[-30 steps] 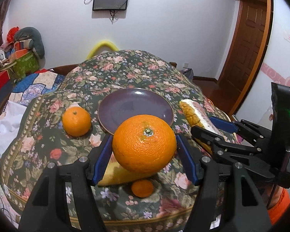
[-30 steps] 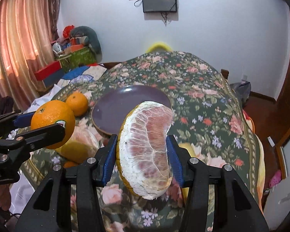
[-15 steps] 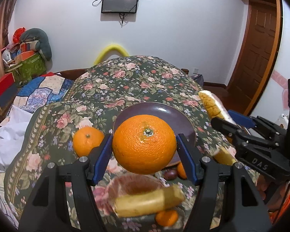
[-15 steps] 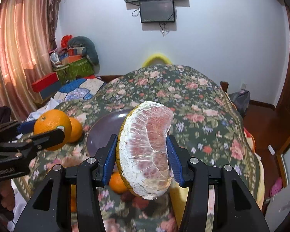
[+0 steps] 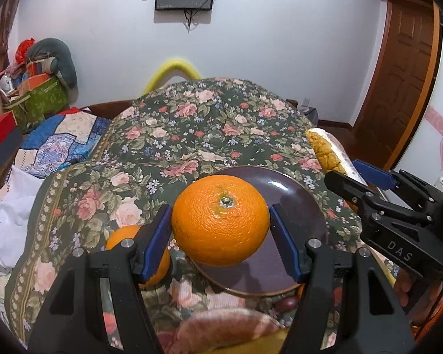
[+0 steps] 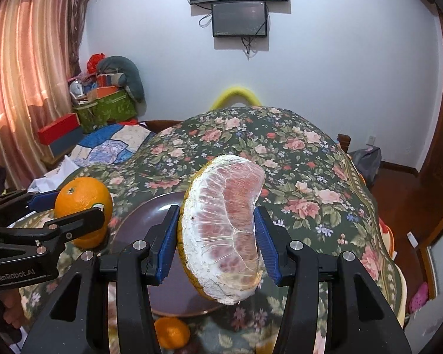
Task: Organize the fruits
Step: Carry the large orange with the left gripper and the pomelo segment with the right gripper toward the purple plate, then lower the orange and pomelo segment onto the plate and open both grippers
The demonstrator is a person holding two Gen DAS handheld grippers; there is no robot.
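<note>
My left gripper (image 5: 220, 230) is shut on a large orange (image 5: 220, 220), held in the air over the near left rim of a dark purple plate (image 5: 298, 203). My right gripper (image 6: 216, 237) is shut on a peeled pomelo wedge (image 6: 226, 224) with pink flesh and white pith, held above the same plate (image 6: 141, 218). In the right wrist view the left gripper (image 6: 41, 230) and its orange (image 6: 82, 197) show at the left. In the left wrist view the pomelo wedge (image 5: 325, 150) shows at the right.
A floral cloth (image 5: 192, 129) covers the table. A smaller orange (image 5: 124, 236) lies left of the plate, half hidden by a finger. A small tangerine (image 6: 172, 332) lies at the near edge. Boxes and bedding (image 6: 103, 112) are piled at the left; a wooden door (image 5: 398, 82) stands right.
Both grippers have travelled over the table with their fruit. The plate has slid rightwards and nearer in the left view, leftwards and lower in the right view.
</note>
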